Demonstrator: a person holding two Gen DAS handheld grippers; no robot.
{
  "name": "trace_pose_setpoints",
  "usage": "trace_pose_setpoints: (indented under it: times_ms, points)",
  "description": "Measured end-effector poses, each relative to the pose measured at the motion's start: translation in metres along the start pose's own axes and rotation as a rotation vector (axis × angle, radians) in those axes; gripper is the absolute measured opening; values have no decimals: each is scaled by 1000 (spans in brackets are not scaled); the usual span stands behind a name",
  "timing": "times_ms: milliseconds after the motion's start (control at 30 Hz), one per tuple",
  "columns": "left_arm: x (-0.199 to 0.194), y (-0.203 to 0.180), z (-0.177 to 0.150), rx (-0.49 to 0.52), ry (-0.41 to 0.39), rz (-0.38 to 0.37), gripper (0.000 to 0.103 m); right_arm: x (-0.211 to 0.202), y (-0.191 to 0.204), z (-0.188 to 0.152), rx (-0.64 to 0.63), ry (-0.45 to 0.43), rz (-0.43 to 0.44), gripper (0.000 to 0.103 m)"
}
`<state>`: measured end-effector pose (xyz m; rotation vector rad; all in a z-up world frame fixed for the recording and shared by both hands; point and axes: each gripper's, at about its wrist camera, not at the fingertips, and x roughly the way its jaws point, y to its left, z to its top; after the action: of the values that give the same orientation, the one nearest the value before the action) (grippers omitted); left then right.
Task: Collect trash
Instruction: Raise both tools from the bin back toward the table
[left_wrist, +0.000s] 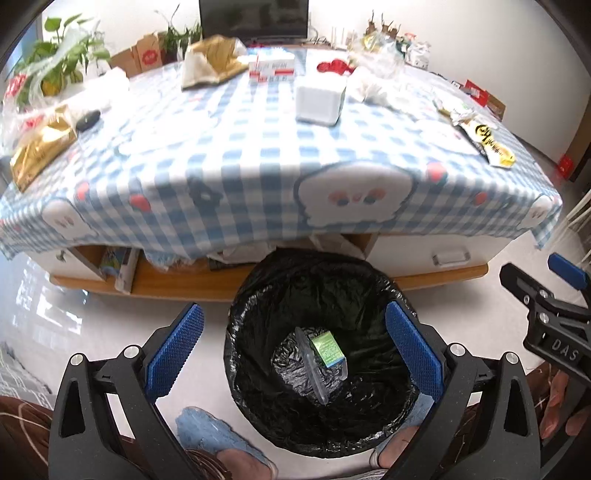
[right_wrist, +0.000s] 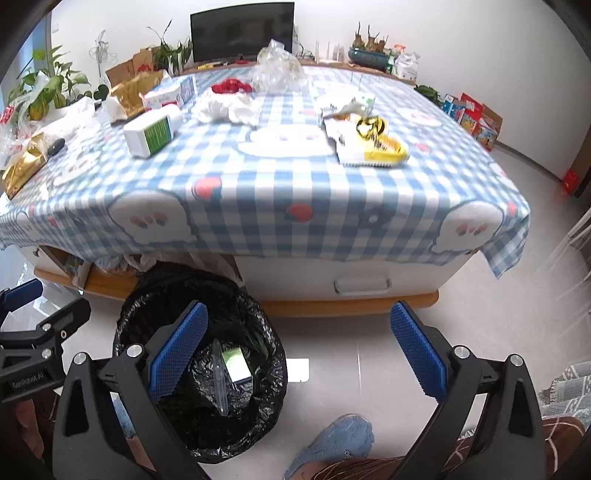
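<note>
Left wrist view: both grippers, left gripper (left_wrist: 293, 349) and right gripper (right_wrist: 299, 349), gape wide, empty; small carton (left_wrist: 328, 349) lies in bin (left_wrist: 258, 280), wrappers (right_wrist: 373, 142) remain on table (right_wrist: 295, 192).

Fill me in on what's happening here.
A person is clearing trash off a table with a handheld claw in each hand. Both the left claw and right claw are open and empty above a black-lined bin, which already holds a small green carton and a clear plastic piece. Wrappers remain on the table.
</note>
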<state>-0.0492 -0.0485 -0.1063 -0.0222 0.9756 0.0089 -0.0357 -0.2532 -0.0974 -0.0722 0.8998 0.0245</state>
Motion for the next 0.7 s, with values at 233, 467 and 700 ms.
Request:
trace_pose_setpoints:
  times_ms: [233, 467, 700]
  points:
    - [-32, 1, 14, -11, -42, -15, 97, -31, -4, 17, 12, -69, 10, 95]
    - [-62, 0, 30, -19, -95, 11, 97, -66, 2, 36, -9, -138, 21, 95]
    - [-83, 1, 46, -33, -136, -15, 97, -86, -6, 52, -7, -184, 15, 95]
